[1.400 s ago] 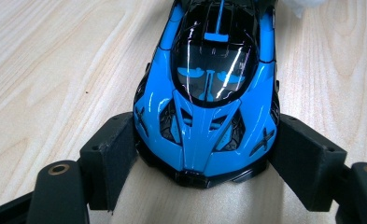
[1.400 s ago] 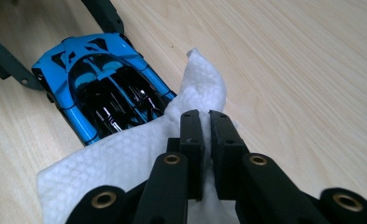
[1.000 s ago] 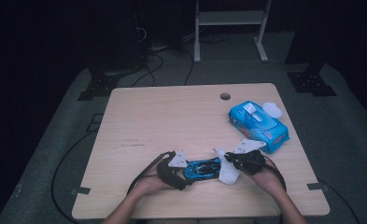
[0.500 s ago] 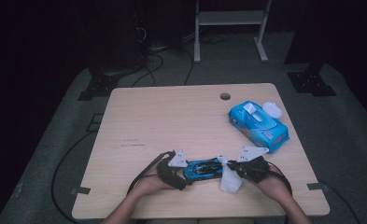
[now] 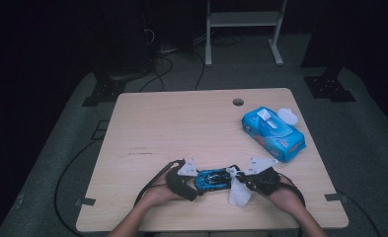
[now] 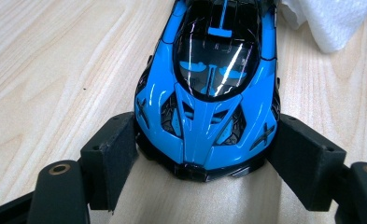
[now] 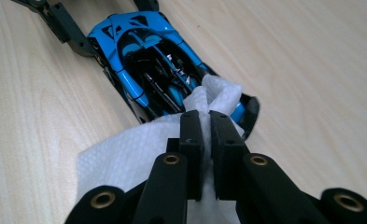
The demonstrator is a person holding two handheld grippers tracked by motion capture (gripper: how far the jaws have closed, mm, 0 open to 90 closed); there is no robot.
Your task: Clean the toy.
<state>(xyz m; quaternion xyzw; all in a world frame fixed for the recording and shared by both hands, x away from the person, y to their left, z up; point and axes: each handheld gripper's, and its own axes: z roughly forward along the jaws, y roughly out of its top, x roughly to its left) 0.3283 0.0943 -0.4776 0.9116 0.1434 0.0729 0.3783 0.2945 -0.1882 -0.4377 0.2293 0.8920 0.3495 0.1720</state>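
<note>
The blue toy car [image 5: 213,178] sits on the counter [image 5: 181,123] at its six o'clock edge, its nose clamped between the left gripper's [image 6: 204,154] fingers. The right gripper's [image 7: 204,122] fingers pinch a white wipe [image 7: 125,149] against the car's tail; wiping looks under way, probably unfinished. At two o'clock, the blue wipes pack [image 5: 273,133] lies with its lid flipped open, a sheet poking out.

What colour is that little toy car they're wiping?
The toy car is bright blue with black windows and trim, clearest in the left gripper view.
</note>
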